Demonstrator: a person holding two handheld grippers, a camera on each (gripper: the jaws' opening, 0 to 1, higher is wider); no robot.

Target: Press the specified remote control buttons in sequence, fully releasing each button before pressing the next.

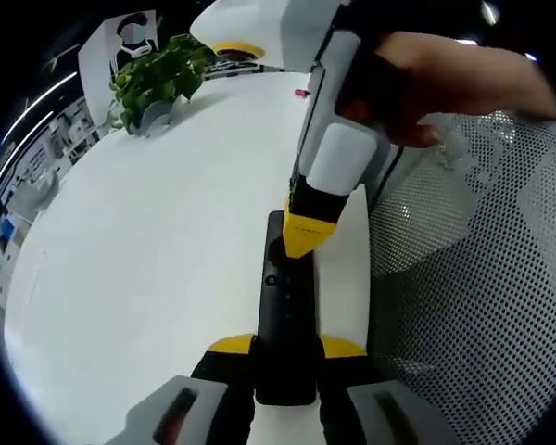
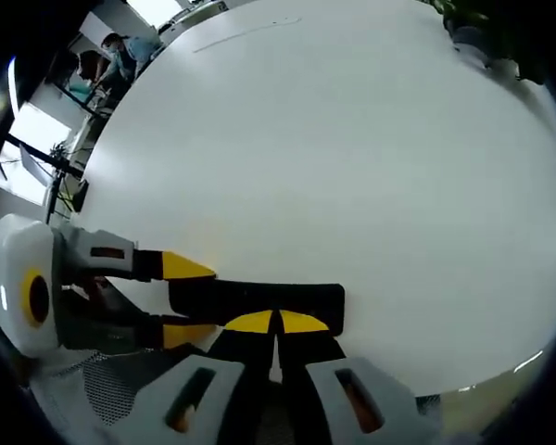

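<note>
Left gripper: yellow-tipped jaws clamped on the near end of the black remote, one tip on each long edge, low centre of the left gripper view. Remote runs straight up the frame from the jaws, flat on the white table; a small round button shows partway along its top face.

Right gripper: jaws pinched together, yellow tips meeting with barely a seam between them, nothing held. In the right gripper view the tips sit against the near long edge of the remote, bottom centre, toward its right end. In the left gripper view the same gripper comes down from the upper right with a hand around its body, its yellow tip on the remote's far end; contact with a specific button can't be resolved.

In the right gripper view the left gripper enters from the lower left, its two tips either side of the remote's left end.

Further out: potted plant at upper left of the left gripper view, near the table's far edge. White perforated mesh chair back fills the right side. Person seated in the background, upper left of the right gripper view.
</note>
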